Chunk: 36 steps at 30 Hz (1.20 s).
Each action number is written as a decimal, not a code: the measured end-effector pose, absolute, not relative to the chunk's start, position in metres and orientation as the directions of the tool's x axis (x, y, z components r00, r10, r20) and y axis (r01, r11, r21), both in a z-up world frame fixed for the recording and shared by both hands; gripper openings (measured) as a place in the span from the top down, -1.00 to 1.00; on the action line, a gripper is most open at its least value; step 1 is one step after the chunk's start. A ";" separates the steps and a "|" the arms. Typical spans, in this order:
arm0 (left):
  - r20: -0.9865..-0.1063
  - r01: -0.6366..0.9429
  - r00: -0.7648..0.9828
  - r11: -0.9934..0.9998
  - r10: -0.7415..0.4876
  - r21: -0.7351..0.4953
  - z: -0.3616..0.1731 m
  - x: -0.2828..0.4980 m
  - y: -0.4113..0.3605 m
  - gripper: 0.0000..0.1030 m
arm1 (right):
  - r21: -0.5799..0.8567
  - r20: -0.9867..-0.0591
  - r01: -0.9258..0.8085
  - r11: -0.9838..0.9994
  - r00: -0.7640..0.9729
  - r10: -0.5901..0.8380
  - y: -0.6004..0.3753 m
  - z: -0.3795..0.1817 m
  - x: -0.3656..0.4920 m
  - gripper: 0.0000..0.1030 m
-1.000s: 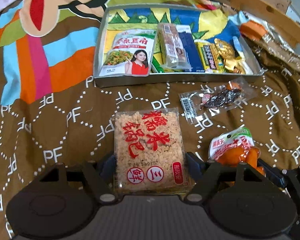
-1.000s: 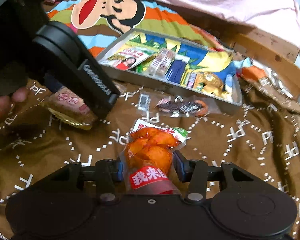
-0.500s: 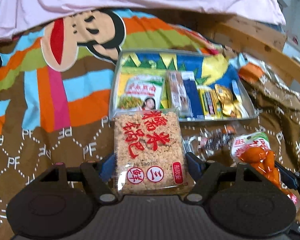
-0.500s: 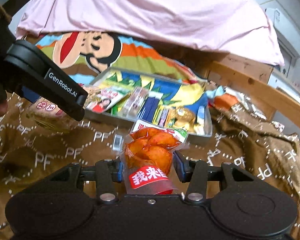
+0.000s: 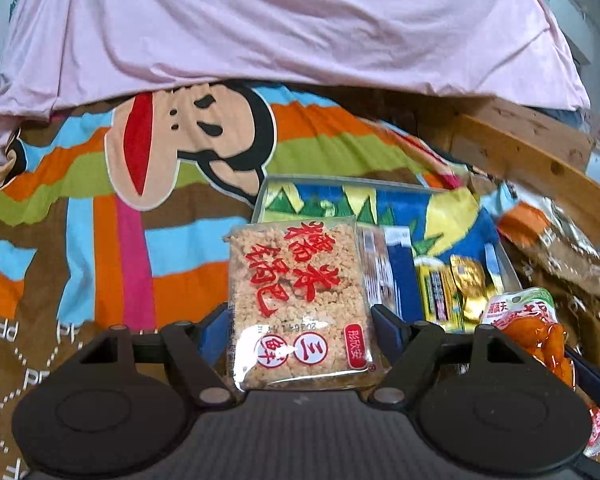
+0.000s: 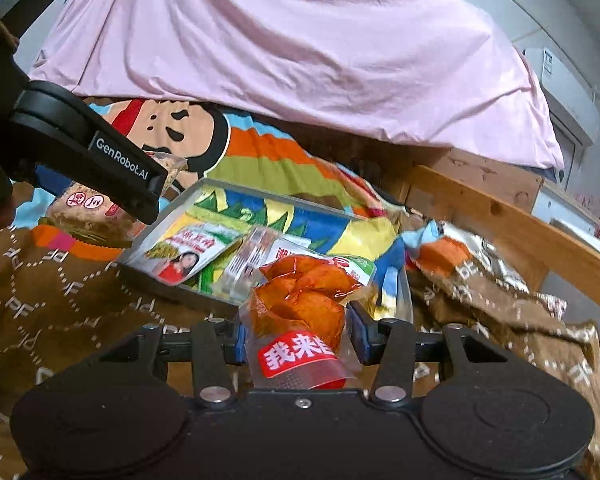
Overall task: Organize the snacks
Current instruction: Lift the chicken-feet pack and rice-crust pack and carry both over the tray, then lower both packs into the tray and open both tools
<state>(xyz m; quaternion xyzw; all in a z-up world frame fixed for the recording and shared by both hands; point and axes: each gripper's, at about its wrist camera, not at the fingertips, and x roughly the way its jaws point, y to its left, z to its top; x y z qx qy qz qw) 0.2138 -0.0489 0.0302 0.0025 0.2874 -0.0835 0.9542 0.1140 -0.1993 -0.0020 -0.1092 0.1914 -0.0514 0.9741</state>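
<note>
Both hand-held grippers are loaded and raised above the bed. Left gripper [image 5: 300,320] stands fairly wide, its blue pads pressed against the two side edges of a flat rice-cracker packet [image 5: 298,304]; right gripper [image 6: 296,332] is closed much narrower on an orange snack pouch [image 6: 304,312], pinched at its lower half.

Going by size: a pink sheet [image 5: 280,24] fills the far end of the bed, a striped cartoon blanket [image 5: 140,200] with brown lettered cloth covers the rest, and a shallow metal tray [image 6: 152,276] sits on it toward the right-hand edge, beside the wooden bed rail [image 6: 500,216].

The tray already holds a row of snacks: a pale packet printed with a woman in red [image 6: 184,252] at its near left corner, then a clear-wrapped bar [image 6: 248,256], a dark blue packet [image 5: 400,272], and yellow and gold wrappers [image 5: 460,284] toward the right end. So, as I judge it, the sorting is well along; these two packets are lifted but not yet in the tray. Whether anything else lies loose on the blanket cannot be told, since the grippers hide the near ground.

The rice-cracker packet is a clear, stiff square showing pale puffed grain, with red characters and round red stamps. The pouch is soft and glossy, lumpy with orange pieces, with a red label near the pads and a green-and-white top.
</note>
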 end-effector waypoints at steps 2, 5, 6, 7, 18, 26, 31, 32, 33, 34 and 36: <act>-0.535 0.165 0.829 0.986 -0.159 -0.038 0.032 0.223 -0.052 -0.50 | -0.239 -0.348 0.058 0.969 0.927 -0.141 -0.202 0.001 0.124 0.05; -0.511 0.179 0.844 0.984 -0.162 -0.017 0.034 0.242 -0.058 -0.50 | -0.227 -0.337 0.062 0.972 0.931 -0.138 -0.211 0.005 0.145 0.05; -0.504 0.177 0.849 0.984 -0.160 -0.014 0.035 0.247 -0.059 -0.50 | -0.230 -0.329 0.066 0.971 0.934 -0.142 -0.214 0.006 0.153 0.05; -0.497 0.176 0.853 0.984 -0.160 -0.014 0.035 0.254 -0.060 -0.50 | -0.239 -0.315 0.072 0.968 0.938 -0.147 -0.216 0.007 0.161 0.05; -0.484 0.207 0.853 0.978 -0.195 -0.030 0.008 0.328 -0.079 -0.50 | -0.235 -0.285 0.128 0.964 0.938 -0.194 -0.261 -0.010 0.250 0.05; -0.498 0.203 0.840 0.976 -0.217 -0.082 -0.024 0.358 -0.081 -0.50 | -0.193 -0.334 0.131 0.972 0.923 -0.190 -0.271 -0.034 0.294 0.05; -0.521 0.205 0.826 0.976 -0.212 -0.072 -0.039 0.368 -0.080 -0.50 | -0.161 -0.371 0.109 0.981 0.914 -0.163 -0.267 -0.041 0.314 0.05; -0.521 0.209 0.826 0.975 -0.216 -0.072 -0.040 0.369 -0.081 -0.50 | -0.165 -0.373 0.107 0.981 0.914 -0.162 -0.266 -0.043 0.316 0.05; -0.519 0.214 0.826 0.975 -0.217 -0.068 -0.042 0.369 -0.081 -0.50 | -0.167 -0.376 0.104 0.981 0.913 -0.161 -0.264 -0.044 0.317 0.05; -0.517 0.218 0.828 0.974 -0.218 -0.061 -0.043 0.370 -0.082 -0.50 | -0.167 -0.381 0.102 0.981 0.911 -0.160 -0.263 -0.046 0.319 0.05; -0.512 0.228 0.832 0.973 -0.215 -0.038 -0.046 0.370 -0.085 -0.50 | -0.166 -0.393 0.101 0.981 0.905 -0.160 -0.262 -0.049 0.323 0.05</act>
